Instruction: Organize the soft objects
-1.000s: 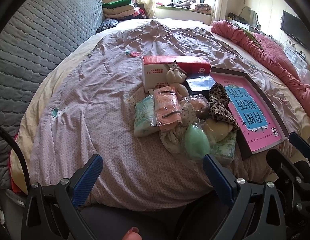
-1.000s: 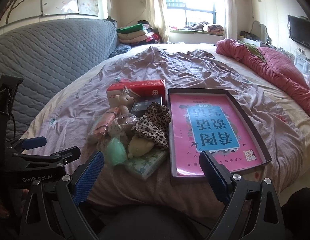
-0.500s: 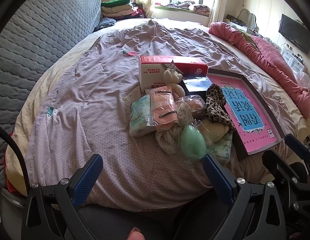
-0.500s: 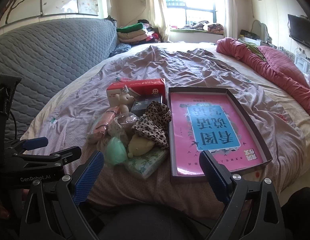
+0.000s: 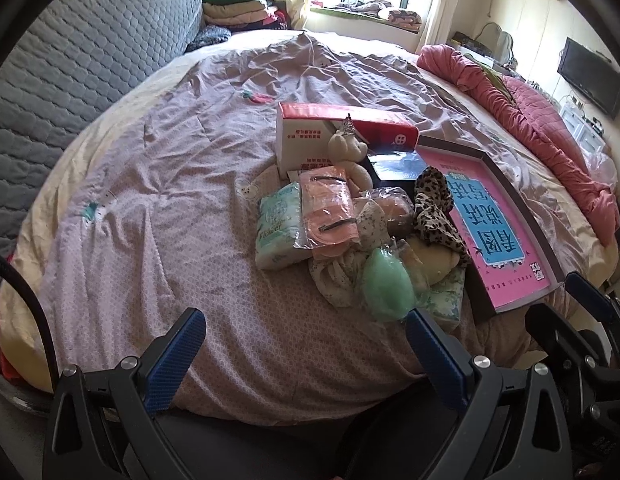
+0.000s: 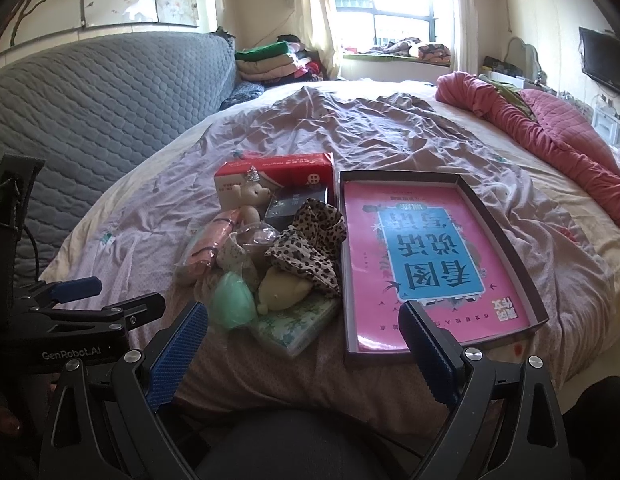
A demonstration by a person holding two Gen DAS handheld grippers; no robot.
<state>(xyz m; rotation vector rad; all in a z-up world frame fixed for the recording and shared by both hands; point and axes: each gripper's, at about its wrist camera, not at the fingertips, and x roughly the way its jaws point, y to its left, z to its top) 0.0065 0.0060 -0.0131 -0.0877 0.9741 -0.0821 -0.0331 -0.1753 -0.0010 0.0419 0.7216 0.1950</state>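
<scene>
- While both grippers are held low at the near edge of the bed (image 5: 158,208), nothing is gripped by either.
- At the far left a grey quilted headboard (image 5: 70,80) is seen beside the mauve bedspread.
- The left gripper (image 5: 306,354) is held with its blue-padded fingers wide apart and empty, just short of the pile.
- At the left of the pile a tissue pack (image 5: 278,226) is laid flat, and a pink packet in clear wrap (image 5: 327,212) is rested partly on it.
- Behind these, a small plush bear (image 5: 347,152) is propped against a red and white box (image 5: 310,132).
- At the near side of the pile a mint green soft piece (image 5: 385,284) and a yellowish plush (image 6: 284,290) are placed together on a floral pack (image 6: 298,326).
- A leopard-print cloth (image 6: 310,248) is draped over the yellowish plush, touching the tray's left wall.
- To the right, a shallow dark tray (image 6: 505,236) is lined with a pink and blue printed sheet (image 6: 425,260).
- The right gripper (image 6: 304,346) is likewise spread open and empty, near the tray's front edge.
- At the far right a pink quilt (image 6: 549,136) is bunched along the bed.
</scene>
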